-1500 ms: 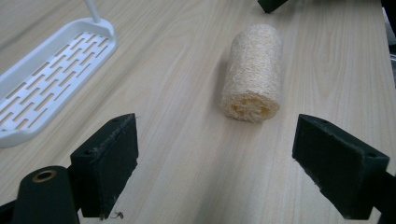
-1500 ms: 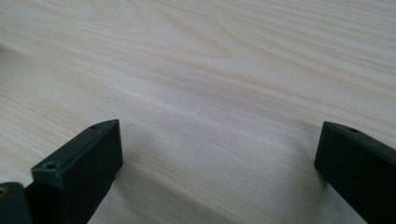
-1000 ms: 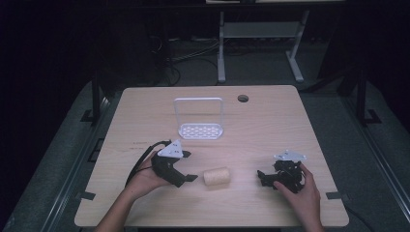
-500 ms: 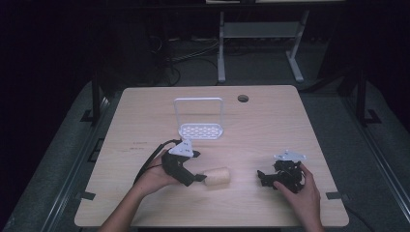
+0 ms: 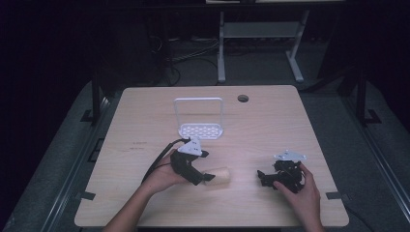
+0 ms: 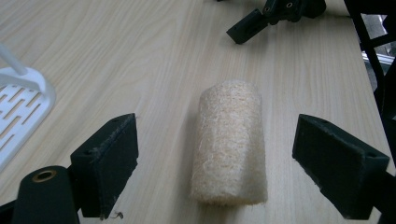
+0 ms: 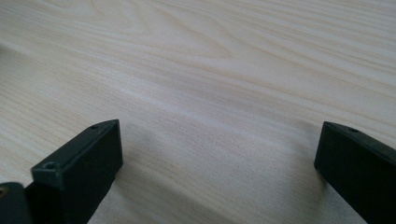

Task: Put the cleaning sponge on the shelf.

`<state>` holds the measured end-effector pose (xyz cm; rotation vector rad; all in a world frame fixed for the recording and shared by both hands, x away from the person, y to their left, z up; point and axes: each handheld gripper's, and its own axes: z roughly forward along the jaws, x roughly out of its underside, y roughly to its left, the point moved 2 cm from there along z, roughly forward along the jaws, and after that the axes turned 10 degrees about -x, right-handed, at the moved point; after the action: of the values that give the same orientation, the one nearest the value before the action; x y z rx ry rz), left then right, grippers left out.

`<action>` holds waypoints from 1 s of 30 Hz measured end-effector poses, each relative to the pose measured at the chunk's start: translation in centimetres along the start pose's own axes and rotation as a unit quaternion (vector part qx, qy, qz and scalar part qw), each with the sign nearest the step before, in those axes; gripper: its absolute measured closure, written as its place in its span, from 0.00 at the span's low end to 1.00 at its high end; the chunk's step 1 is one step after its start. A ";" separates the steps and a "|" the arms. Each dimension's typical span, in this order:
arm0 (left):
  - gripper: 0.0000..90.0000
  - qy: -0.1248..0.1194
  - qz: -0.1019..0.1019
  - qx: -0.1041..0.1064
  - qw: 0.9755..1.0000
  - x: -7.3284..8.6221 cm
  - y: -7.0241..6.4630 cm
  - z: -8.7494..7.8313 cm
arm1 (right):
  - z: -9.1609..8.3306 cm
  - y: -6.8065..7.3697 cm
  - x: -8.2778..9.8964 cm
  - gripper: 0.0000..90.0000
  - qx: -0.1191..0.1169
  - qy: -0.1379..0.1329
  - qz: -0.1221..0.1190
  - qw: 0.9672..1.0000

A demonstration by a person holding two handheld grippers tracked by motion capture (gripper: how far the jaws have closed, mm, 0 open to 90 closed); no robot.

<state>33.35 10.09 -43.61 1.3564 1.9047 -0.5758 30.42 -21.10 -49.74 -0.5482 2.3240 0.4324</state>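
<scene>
The left gripper [image 5: 209, 177] is held low over the wooden table [image 5: 145, 121] with its jaws spread wide, and nothing is gripped by them. In the left gripper view the loofah roll [image 6: 231, 140] is seen lying on its side between the two black pads [image 6: 108, 161], with a clear gap of bare wood on either side of it, so neither pad is touching it; its near cut end sits about level with the pad tips and its length runs away from the gripper. From the high view the same roll [image 5: 218, 176] is found just in front of the left gripper's tips, between the two grippers but much nearer the left one. The right gripper [image 5: 262, 178] is rested near the table, well apart from the roll, and its jaws are shown wide open over bare wood in the right gripper view [image 7: 215, 154], with nothing held. A white wire rack [image 5: 200, 129] is stood beyond the left gripper, toward the far side of the table, apart from the roll.
</scene>
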 end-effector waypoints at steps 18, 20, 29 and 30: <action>0.16 0.027 0.023 0.013 0.999 -0.2 -1.3 2.7 | 0.0 0.0 0.0 0.01 0.000 0.000 0.000 1.000; 0.16 0.030 0.028 0.014 0.999 -0.2 -1.4 3.0 | 0.0 0.0 0.0 0.01 0.000 0.000 0.000 1.000; 0.16 0.044 0.033 0.018 0.998 0.3 -1.9 4.2 | 0.0 0.0 0.0 0.01 0.000 0.000 0.000 1.000; 0.16 0.045 0.033 0.018 0.998 0.3 -1.9 4.4 | 0.0 0.0 0.0 0.01 0.000 0.000 0.000 1.000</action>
<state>32.76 6.53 -46.74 1.4845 1.9213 -0.5268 30.42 -21.11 -49.73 -0.5491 2.3244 0.4318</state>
